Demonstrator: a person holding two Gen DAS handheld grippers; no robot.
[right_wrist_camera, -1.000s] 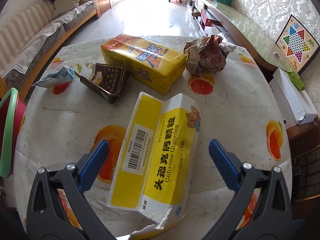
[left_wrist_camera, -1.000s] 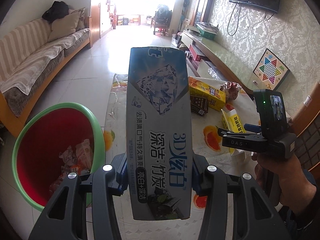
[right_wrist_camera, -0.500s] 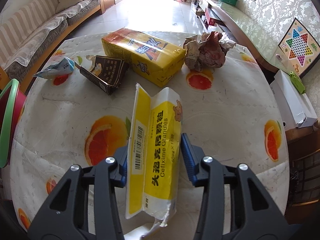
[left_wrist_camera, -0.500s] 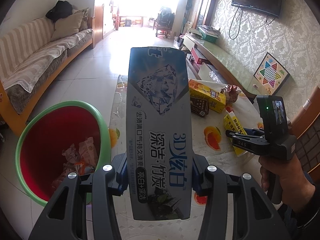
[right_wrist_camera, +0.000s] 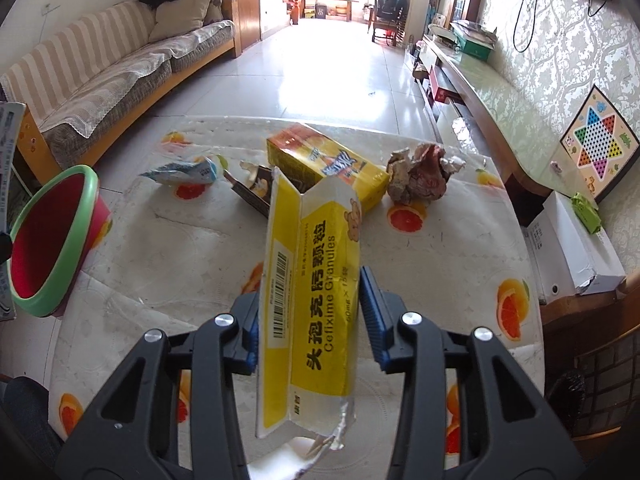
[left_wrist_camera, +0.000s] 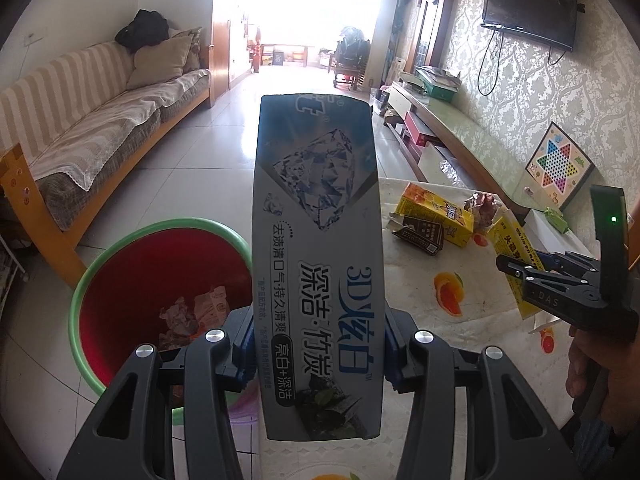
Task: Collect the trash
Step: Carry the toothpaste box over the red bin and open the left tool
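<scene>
My left gripper (left_wrist_camera: pixel 318 354) is shut on a long grey toothpaste box (left_wrist_camera: pixel 316 248) and holds it in the air beside the red bin with a green rim (left_wrist_camera: pixel 160 280), which has wrappers inside. My right gripper (right_wrist_camera: pixel 310 328) is shut on a squashed yellow medicine box (right_wrist_camera: pixel 312 280) and holds it lifted above the round table (right_wrist_camera: pixel 168 248). The right gripper also shows in the left wrist view (left_wrist_camera: pixel 560 286). The bin also shows in the right wrist view (right_wrist_camera: pixel 52 240), at the table's left.
On the table lie a yellow carton (right_wrist_camera: pixel 328 164), a dark brown torn box (right_wrist_camera: pixel 256 192), a blue-white wrapper (right_wrist_camera: pixel 180 172) and crumpled paper (right_wrist_camera: pixel 424 176). A sofa (left_wrist_camera: pixel 92 136) stands left, a low cabinet (left_wrist_camera: pixel 460 128) right, a white box (right_wrist_camera: pixel 572 248) beside the table.
My right gripper closed on the yellow medicine box and lifted it off the table. My left gripper kept hold of the toothpaste box and rose a little beside the bin.
</scene>
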